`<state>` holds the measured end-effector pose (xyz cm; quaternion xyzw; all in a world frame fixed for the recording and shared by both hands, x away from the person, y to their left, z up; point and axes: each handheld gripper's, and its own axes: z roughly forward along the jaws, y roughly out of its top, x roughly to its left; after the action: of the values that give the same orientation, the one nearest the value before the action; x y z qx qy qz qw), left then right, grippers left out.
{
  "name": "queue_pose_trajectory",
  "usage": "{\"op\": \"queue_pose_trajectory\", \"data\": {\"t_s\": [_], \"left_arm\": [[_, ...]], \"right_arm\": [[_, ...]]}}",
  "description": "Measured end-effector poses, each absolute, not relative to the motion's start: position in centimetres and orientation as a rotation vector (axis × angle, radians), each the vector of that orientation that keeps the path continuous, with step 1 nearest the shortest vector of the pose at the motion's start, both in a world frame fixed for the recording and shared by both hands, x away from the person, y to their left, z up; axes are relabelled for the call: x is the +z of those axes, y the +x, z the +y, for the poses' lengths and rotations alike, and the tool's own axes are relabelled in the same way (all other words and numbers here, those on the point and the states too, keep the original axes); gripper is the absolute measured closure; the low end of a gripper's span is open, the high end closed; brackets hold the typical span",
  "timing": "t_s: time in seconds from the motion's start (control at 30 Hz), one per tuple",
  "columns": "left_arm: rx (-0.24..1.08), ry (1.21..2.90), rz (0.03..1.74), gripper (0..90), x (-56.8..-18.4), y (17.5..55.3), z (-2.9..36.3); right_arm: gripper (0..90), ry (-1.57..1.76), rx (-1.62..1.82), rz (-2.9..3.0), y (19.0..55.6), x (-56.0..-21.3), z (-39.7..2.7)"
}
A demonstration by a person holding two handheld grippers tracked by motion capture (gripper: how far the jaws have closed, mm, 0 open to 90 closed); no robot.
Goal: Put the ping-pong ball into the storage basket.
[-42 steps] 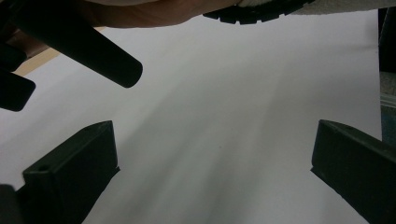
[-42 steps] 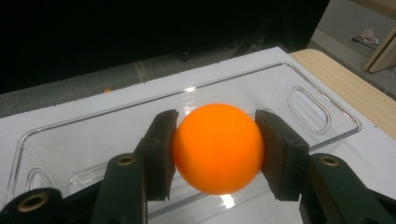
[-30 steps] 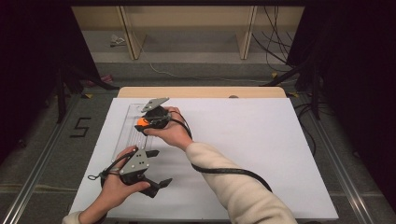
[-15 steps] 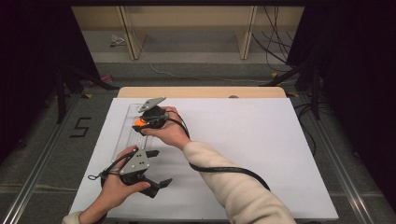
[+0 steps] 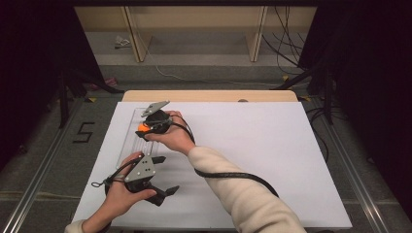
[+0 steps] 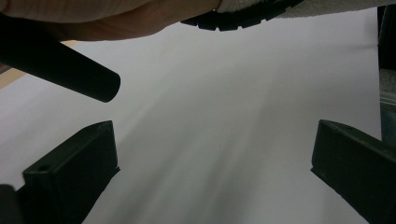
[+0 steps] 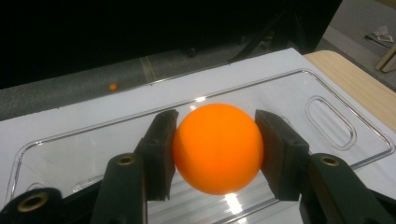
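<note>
A: Item one?
B: Orange ball (image 7: 217, 147), clamped between my right gripper (image 7: 217, 154) pads, held over the clear tray (image 7: 327, 100) at the table's ten o'clock, ready for setting down.
A: Item two?
B: My left gripper (image 6: 212, 163), jaws spread, empty, parked at seven o'clock.

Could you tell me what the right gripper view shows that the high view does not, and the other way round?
Right gripper view: both pads of the right claw pressed on the orange ball, plus the clear tray's slot handle. High view: the left claw open over the white table sheet, and both the person's forearms. Shared: ball, tray, right claw and white sheet.
</note>
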<state>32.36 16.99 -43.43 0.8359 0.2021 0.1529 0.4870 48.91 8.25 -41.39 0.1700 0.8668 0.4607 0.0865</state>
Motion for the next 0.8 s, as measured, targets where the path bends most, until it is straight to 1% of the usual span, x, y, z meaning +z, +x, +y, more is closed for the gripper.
{"op": "queue_pose_trajectory", "data": {"t_s": [0.8], "left_arm": [[0.370,2.036,0.489,0.0,-43.45,32.34,16.95]], "right_arm": [[51.6,0.505,1.365,2.601,49.24,-41.83,9.23]]}}
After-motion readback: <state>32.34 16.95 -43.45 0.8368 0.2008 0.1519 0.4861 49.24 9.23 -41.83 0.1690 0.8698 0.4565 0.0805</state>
